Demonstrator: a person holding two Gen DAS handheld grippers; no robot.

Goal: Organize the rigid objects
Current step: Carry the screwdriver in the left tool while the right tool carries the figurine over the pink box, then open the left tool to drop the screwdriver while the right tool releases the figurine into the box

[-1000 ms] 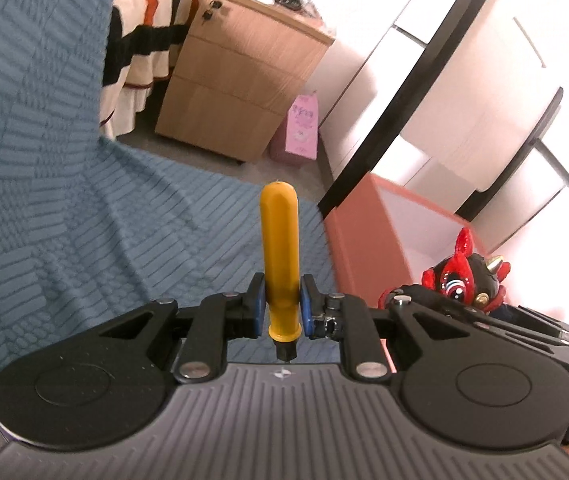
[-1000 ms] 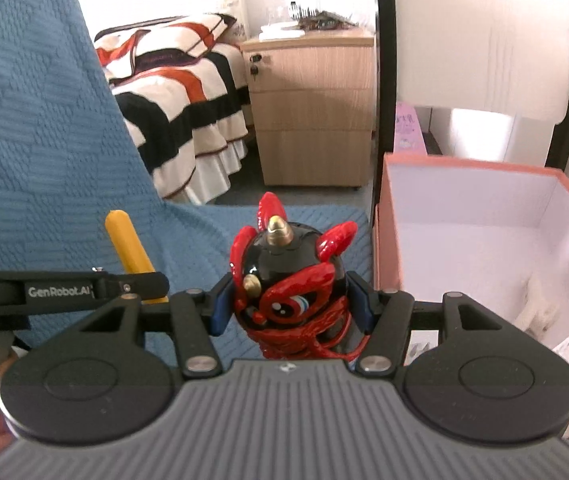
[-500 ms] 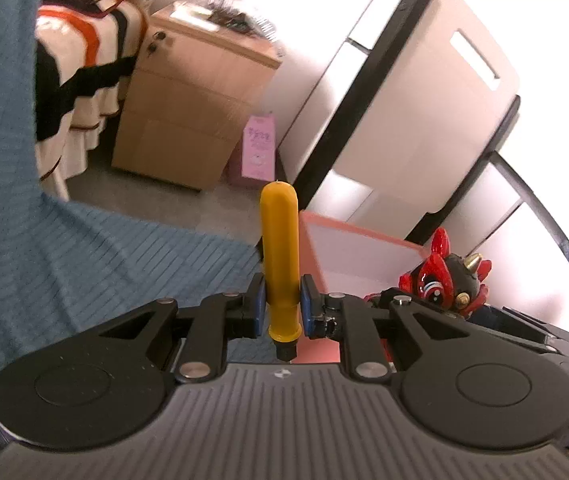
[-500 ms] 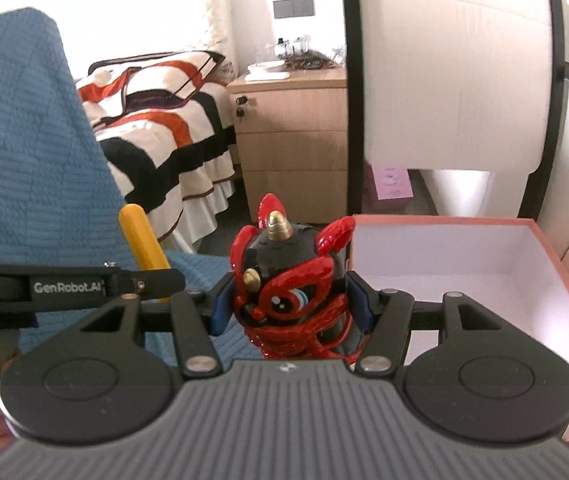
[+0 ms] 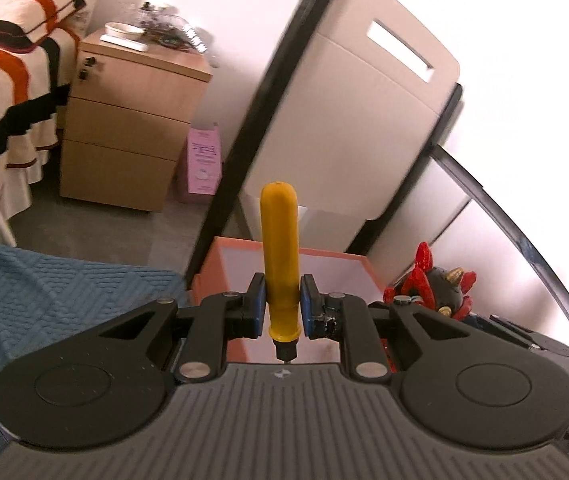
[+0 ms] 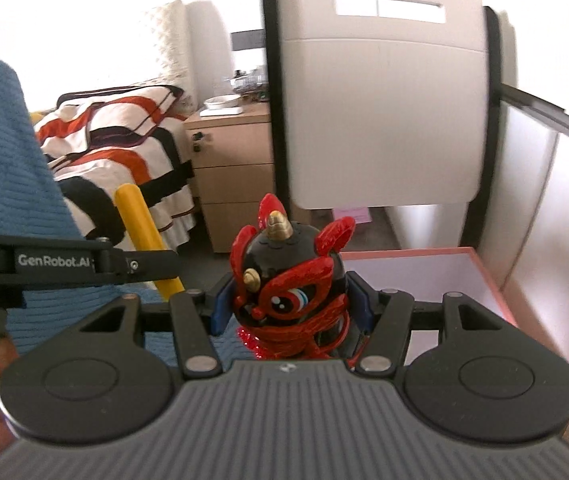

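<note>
Both grippers have risen since the earlier pictures, and we now see the orange box [image 5: 220, 276] lower, behind them. Our left gripper [image 5: 281, 306] is nearly closed, its pads pinching the yellow screwdriver [image 5: 279, 256], handle at 12 o'clock. Our right gripper [image 6: 290, 306] clamps the red and black figurine [image 6: 290, 276]; the box lies at its 3 o'clock.
</note>
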